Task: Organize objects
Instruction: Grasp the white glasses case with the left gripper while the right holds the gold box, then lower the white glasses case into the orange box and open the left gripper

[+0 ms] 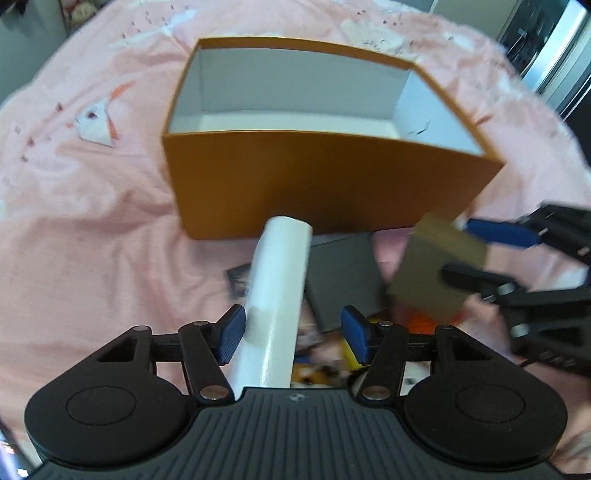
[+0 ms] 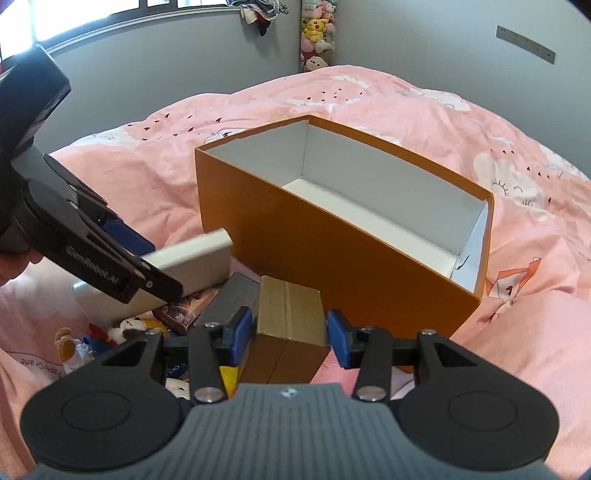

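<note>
Right tongs [image 2: 290,338] around a taped brown cardboard box [image 2: 291,314].

Pretty clearly someone's bedroom: pink cartoon-print duvet [image 2: 406,110] over the bed, plush toys [image 2: 316,33] stacked in the grey corner.

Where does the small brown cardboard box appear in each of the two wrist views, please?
Left wrist: small brown cardboard box at right, between the right gripper's pads.
Right wrist: bottom centre, between that gripper's own pads.
Shared landmark: the orange box behind it.
</note>
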Available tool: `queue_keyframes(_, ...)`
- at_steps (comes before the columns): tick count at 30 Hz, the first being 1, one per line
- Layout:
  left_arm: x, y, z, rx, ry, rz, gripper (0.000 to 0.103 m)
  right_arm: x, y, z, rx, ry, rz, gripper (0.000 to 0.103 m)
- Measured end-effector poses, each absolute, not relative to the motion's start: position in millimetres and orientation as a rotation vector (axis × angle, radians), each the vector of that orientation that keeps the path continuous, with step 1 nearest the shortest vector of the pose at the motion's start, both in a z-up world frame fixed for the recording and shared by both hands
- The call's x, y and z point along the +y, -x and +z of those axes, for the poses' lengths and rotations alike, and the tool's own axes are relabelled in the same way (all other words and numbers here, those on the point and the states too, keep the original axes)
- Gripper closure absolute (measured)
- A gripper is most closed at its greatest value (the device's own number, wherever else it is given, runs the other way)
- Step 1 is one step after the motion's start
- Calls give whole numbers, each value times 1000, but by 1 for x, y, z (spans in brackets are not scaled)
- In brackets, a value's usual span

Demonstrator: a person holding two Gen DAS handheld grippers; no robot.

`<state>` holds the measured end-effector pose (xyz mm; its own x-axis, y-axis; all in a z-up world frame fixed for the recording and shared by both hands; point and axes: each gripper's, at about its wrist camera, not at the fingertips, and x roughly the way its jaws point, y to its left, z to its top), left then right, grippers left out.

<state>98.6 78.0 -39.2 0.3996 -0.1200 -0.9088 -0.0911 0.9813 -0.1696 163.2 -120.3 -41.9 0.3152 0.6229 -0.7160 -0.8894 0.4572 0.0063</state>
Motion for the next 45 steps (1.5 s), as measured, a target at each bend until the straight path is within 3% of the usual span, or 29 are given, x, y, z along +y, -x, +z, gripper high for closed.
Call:
queue_keyframes(4,82,-99,-42,1183,322,-94,38,-119,-165,-43,746,419,1036,56)
queue_keyframes(17,85,-111,-49,1209,-68,-65,34,-110,-191,-43,927,423,1040,56)
queue_keyframes(26,119,-126,-80,1311,129,-52,31,-93,-222,-44,1127,449,1075,56)
queue_keyframes(41,122,-133,-91,1354,143,-81,32,-67,-270,-77,1436,384,1044,51)
queue_keyframes(45,122,-128,-87,1338,144,-73,34,-74,-269,-72,1421,355,1044,53)
